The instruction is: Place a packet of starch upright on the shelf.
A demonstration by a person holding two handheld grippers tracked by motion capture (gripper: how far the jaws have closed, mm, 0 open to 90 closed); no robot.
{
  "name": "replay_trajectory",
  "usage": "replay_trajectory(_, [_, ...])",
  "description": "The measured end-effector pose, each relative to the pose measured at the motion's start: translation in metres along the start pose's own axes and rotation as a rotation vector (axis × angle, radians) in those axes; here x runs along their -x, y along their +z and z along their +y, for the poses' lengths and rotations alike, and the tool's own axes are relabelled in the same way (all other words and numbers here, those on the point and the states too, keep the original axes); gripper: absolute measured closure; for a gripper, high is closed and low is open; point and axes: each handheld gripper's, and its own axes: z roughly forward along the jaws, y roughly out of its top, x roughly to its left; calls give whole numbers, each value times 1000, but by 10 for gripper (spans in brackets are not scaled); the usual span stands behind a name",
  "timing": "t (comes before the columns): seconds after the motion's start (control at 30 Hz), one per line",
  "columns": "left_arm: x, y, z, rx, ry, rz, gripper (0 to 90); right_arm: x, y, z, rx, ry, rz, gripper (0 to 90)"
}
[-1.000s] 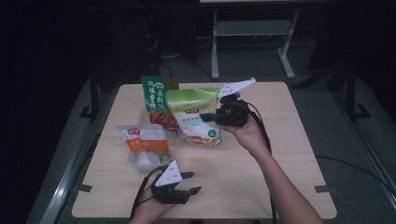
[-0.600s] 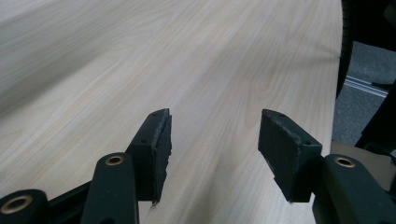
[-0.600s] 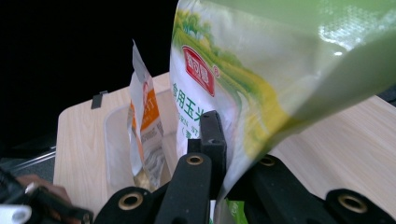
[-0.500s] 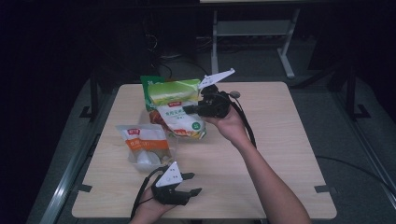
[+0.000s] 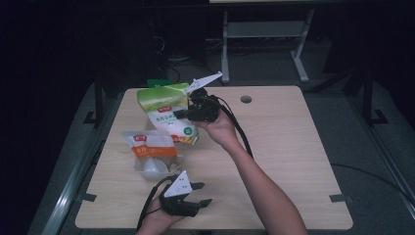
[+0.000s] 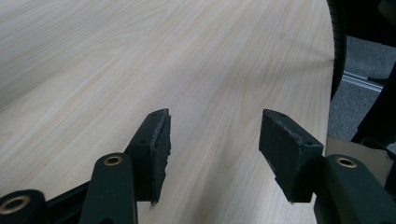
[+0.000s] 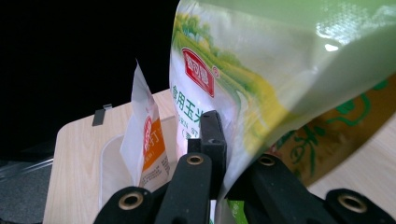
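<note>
Setting: a darkened lab or recording room, as is indicated by the furnishings. A single light wooden table (image 5: 293, 147) with a round cable hole (image 5: 246, 99) is set on grey carpet. A metal-framed stand (image 5: 264, 34) is seen behind it, cables are trailed across the floor (image 5: 372, 171), and the surroundings are left unlit. No household fittings are shown.

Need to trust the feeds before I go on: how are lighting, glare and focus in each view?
High view: dim, dark surroundings, table evenly lit, detail soft. Left gripper view: bright, wood grain sharp, open left gripper crisp. Right gripper view: green bag close and slightly blurred, glare patch at its top right, black background; right gripper shut on it.
</note>
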Motion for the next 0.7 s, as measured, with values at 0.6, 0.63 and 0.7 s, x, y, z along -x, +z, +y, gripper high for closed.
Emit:
replay_trajectory(0.6, [1,0,-1,-2,-3,-1,432,-3,50,0,4,25,46,896])
replay_trajectory(0.63, [0,0,-1,-3,-3,-1,433,-3,52,0,3,27,48,896])
replay_trajectory(0.7, [0,-1,-1,-1,-4,0,433,-4,57,-2,0,28,53,896])
